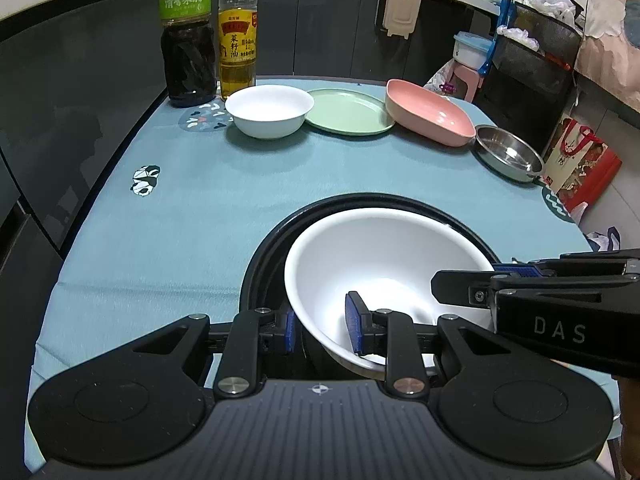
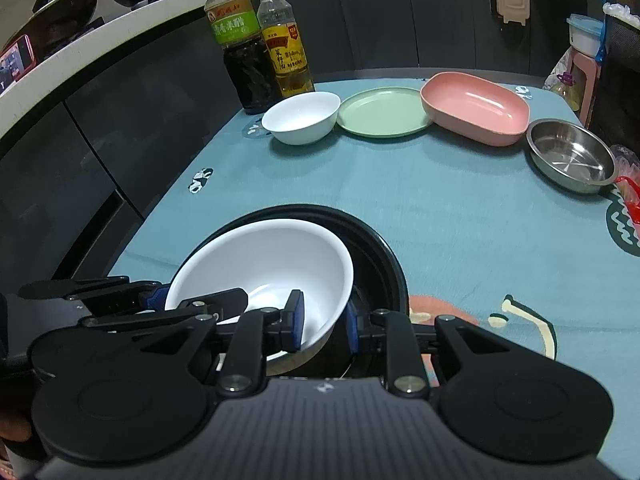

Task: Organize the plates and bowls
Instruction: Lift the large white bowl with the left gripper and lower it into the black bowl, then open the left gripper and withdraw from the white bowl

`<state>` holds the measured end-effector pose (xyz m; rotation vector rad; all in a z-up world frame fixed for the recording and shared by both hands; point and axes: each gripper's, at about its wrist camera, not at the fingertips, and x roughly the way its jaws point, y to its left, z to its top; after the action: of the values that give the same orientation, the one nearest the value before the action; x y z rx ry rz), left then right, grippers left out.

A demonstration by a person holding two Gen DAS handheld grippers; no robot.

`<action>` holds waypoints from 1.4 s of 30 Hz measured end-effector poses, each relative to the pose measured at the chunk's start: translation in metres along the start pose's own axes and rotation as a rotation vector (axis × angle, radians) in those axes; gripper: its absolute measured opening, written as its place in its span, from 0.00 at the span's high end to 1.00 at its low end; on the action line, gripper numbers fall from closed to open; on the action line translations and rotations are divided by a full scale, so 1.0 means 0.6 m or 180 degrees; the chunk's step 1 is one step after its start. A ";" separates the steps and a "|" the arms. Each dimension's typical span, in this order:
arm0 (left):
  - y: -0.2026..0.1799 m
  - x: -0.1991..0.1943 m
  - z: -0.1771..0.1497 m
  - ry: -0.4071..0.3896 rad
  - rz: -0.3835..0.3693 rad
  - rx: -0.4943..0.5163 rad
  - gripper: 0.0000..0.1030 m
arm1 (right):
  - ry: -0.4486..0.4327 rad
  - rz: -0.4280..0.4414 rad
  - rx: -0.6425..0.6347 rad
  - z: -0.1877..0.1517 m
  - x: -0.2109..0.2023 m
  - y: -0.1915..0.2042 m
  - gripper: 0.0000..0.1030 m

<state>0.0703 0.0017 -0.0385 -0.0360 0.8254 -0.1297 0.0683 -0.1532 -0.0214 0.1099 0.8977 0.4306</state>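
Note:
A large white bowl [image 1: 384,264] [image 2: 264,264] rests tilted inside a black round pan [image 1: 276,240] [image 2: 380,252] at the table's near edge. My left gripper [image 1: 320,330] is open, its jaws straddling the bowl's near left rim, one pad inside and one outside. My right gripper [image 2: 322,322] is open and straddles the bowl's near right rim the same way. It also shows in the left wrist view [image 1: 472,280]. At the far side stand a small white bowl [image 1: 269,110] [image 2: 301,117], a green plate [image 1: 348,112] [image 2: 382,118], a pink dish [image 1: 430,114] [image 2: 476,108] and a steel bowl [image 1: 508,154] [image 2: 570,156].
A dark vinegar bottle [image 1: 186,36] [image 2: 240,44] and an oil bottle [image 1: 237,32] [image 2: 286,40] stand at the far left of the blue tablecloth [image 1: 200,208] [image 2: 440,208]. Dark cabinets lie behind. A red bag [image 1: 580,164] and a stool with clutter stand to the right.

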 end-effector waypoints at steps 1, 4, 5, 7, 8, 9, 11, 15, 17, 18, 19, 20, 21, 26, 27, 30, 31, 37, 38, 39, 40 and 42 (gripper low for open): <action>0.000 0.001 -0.001 0.0011 0.0006 0.0005 0.77 | 0.0009 -0.0004 0.0003 -0.001 0.001 0.000 1.00; -0.003 0.005 -0.003 0.0037 0.0019 0.0026 0.77 | 0.0022 -0.0017 0.0006 -0.002 0.000 0.000 1.00; -0.003 0.005 -0.004 0.0042 0.0021 0.0033 0.77 | 0.0025 -0.0024 0.0010 -0.003 0.000 -0.001 1.00; -0.005 0.006 -0.005 0.0044 0.0021 0.0050 0.77 | 0.0029 -0.0035 0.0018 -0.002 0.001 -0.001 1.00; -0.005 0.006 -0.005 0.0046 0.0021 0.0058 0.77 | 0.0029 -0.0038 0.0022 -0.002 0.001 -0.002 1.00; -0.005 0.006 -0.005 0.0052 0.0024 0.0065 0.77 | 0.0029 -0.0042 0.0023 -0.002 0.001 -0.002 1.00; -0.006 0.007 -0.006 0.0067 0.0033 0.0073 0.76 | 0.0028 -0.0047 0.0033 -0.003 0.000 -0.004 1.00; -0.008 0.010 -0.006 0.0085 0.0055 0.0097 0.74 | 0.0025 -0.0043 0.0063 -0.003 0.001 -0.008 1.00; -0.010 0.011 -0.006 0.0080 0.0075 0.0120 0.74 | 0.0021 -0.0040 0.0075 -0.003 0.000 -0.010 0.99; -0.011 0.011 -0.007 0.0081 0.0082 0.0130 0.74 | 0.0020 -0.0039 0.0079 -0.002 0.000 -0.010 0.99; -0.011 0.011 -0.008 0.0083 0.0085 0.0135 0.73 | 0.0021 -0.0038 0.0083 -0.003 0.000 -0.011 0.99; -0.012 0.011 -0.008 0.0084 0.0086 0.0140 0.73 | 0.0022 -0.0036 0.0088 -0.003 0.000 -0.012 0.99; -0.012 0.011 -0.008 0.0083 0.0089 0.0142 0.73 | 0.0023 -0.0036 0.0092 -0.003 0.001 -0.012 0.99; -0.012 0.007 -0.008 0.0062 0.0132 0.0157 0.73 | 0.0025 -0.0046 0.0127 -0.003 0.001 -0.016 0.98; -0.012 0.005 -0.008 0.0049 0.0147 0.0160 0.73 | 0.0022 -0.0048 0.0132 -0.003 0.001 -0.016 0.98; -0.008 -0.003 -0.008 0.0006 0.0151 0.0156 0.73 | 0.0004 -0.0051 0.0136 -0.002 -0.004 -0.016 0.98; -0.006 -0.006 -0.008 -0.0006 0.0159 0.0157 0.73 | -0.0009 -0.0052 0.0140 -0.001 -0.006 -0.016 0.97; 0.008 -0.028 -0.002 -0.0092 0.0111 0.0139 0.73 | -0.0077 -0.0074 0.0166 0.003 -0.016 -0.018 0.95; 0.011 -0.031 0.001 -0.0115 0.0095 0.0117 0.73 | -0.0085 -0.0081 0.0163 0.004 -0.018 -0.019 0.94; 0.015 -0.037 0.005 -0.0151 0.0094 0.0089 0.73 | -0.0098 -0.0086 0.0157 0.006 -0.020 -0.019 0.94; 0.018 -0.042 0.009 -0.0195 0.0102 0.0067 0.72 | -0.0112 -0.0088 0.0152 0.007 -0.022 -0.019 0.94; 0.024 -0.052 0.019 -0.0299 0.0124 0.0024 0.72 | -0.0136 -0.0091 0.0148 0.013 -0.024 -0.020 0.94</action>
<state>0.0595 0.0199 -0.0092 -0.0188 0.7313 -0.0936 0.0702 -0.1697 -0.0095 0.1481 0.8665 0.3796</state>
